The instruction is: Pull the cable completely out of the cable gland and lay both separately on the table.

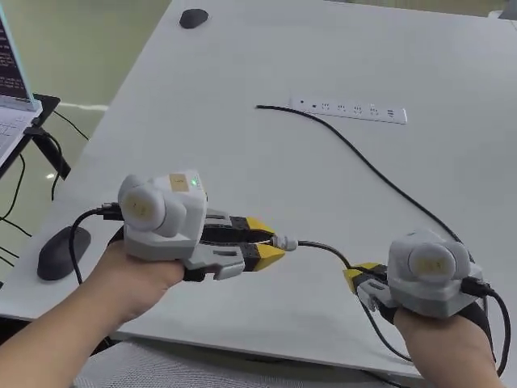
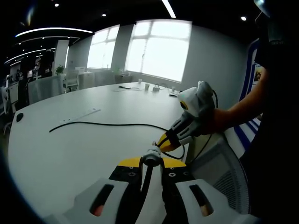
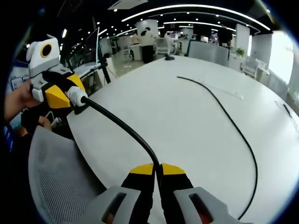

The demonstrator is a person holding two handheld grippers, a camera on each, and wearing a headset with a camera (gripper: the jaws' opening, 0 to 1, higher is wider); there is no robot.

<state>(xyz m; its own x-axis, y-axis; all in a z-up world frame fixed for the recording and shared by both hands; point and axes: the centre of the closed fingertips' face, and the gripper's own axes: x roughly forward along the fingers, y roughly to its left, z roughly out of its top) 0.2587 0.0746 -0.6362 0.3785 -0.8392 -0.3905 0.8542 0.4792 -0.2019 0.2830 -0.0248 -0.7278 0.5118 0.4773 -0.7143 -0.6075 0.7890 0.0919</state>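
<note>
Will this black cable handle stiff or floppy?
Probably springy, not limp: the cable arcs smoothly from the cable gland in the left claw to the right claw without kinking. Likely light; the rest trails across the table, so it may drag.

No legible text anywhere. The open laptop screen (image 1: 10, 69), well left of the long white power strip (image 1: 349, 110), carries lines of light writing on a dark ground, too small and too cut off to read. The power strip shows only small dark socket marks, with no readable label or brand. In the left gripper view, the blue-and-white wall panel (image 2: 243, 136) has blurred print, unreadable.
</note>
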